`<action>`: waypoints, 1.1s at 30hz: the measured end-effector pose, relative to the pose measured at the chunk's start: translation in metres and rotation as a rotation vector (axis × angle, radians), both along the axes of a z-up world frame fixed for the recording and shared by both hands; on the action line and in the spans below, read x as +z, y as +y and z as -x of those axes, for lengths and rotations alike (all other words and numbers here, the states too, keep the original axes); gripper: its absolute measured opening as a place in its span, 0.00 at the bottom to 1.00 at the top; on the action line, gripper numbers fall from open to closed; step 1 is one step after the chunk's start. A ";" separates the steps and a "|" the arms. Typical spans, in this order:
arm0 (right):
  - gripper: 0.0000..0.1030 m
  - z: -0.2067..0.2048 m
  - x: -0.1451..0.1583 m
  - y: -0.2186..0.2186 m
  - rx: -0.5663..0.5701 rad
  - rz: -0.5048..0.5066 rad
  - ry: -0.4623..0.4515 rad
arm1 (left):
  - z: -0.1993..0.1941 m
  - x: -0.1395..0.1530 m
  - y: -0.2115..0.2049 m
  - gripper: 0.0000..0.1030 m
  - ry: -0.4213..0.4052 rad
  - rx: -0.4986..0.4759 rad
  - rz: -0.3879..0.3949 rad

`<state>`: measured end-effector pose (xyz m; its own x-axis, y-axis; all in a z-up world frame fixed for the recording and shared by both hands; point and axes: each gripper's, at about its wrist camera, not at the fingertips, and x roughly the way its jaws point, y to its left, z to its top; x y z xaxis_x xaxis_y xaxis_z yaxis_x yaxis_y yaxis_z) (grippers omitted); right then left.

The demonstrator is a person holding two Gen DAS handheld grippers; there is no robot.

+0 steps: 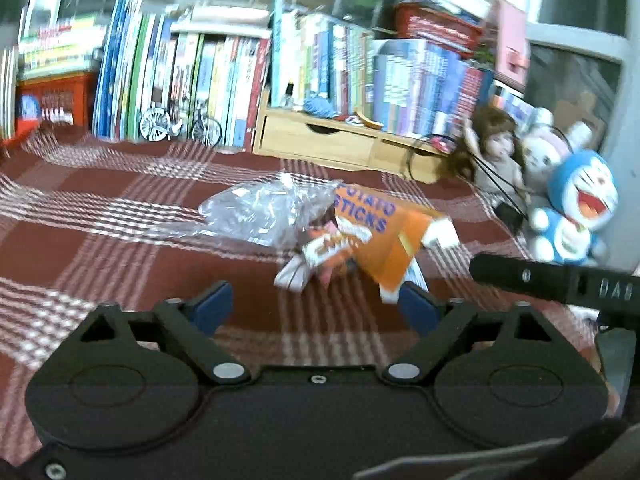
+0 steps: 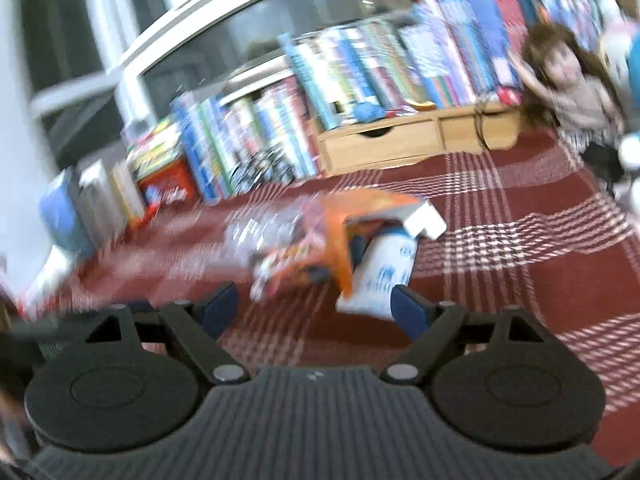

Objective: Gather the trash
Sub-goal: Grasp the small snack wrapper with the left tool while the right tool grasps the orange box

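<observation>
A pile of trash lies on the red plaid cloth (image 1: 100, 240). An orange "Potato Sticks" box (image 1: 384, 236) rests flattened beside a crumpled clear plastic bag (image 1: 256, 212), with small printed wrappers (image 1: 320, 256) under it. My left gripper (image 1: 316, 300) is open, just short of the pile, its right blue pad beside the box's corner. In the blurred right wrist view the orange box (image 2: 340, 232) lies over a white cylindrical container (image 2: 384, 276) and the clear bag (image 2: 256, 228). My right gripper (image 2: 316, 300) is open, its right pad next to the white container.
Rows of upright books (image 1: 192, 76) and a wooden drawer unit (image 1: 328, 140) line the back. A doll (image 1: 496, 148) and a blue plush toy (image 1: 576, 208) sit at the right. A black bar (image 1: 552, 280), part of the other gripper, juts in from the right.
</observation>
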<state>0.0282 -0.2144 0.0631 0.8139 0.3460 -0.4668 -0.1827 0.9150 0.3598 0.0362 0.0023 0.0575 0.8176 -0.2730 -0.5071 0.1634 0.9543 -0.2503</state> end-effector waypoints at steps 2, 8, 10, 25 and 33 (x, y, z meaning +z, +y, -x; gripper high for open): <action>0.78 -0.031 -0.001 -0.011 -0.047 -0.116 0.043 | -0.031 -0.005 -0.002 0.67 0.040 0.009 0.064; 0.68 -0.095 -0.015 -0.018 -0.130 -0.263 0.116 | -0.101 -0.029 -0.012 0.68 0.109 0.054 0.157; 0.64 -0.112 -0.020 -0.013 -0.145 -0.257 0.139 | -0.117 -0.040 -0.017 0.68 0.133 0.081 0.158; 0.09 -0.104 0.003 -0.009 -0.088 -0.259 0.059 | -0.094 -0.025 -0.024 0.26 -0.013 0.050 0.066; 0.09 -0.065 0.024 -0.007 -0.036 -0.199 -0.024 | -0.038 0.008 -0.011 0.26 -0.133 0.024 0.034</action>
<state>0.0928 -0.2212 0.0868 0.8374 0.4000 -0.3724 -0.1620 0.8324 0.5300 0.0746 -0.0083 0.0650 0.8833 -0.2675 -0.3849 0.1744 0.9498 -0.2599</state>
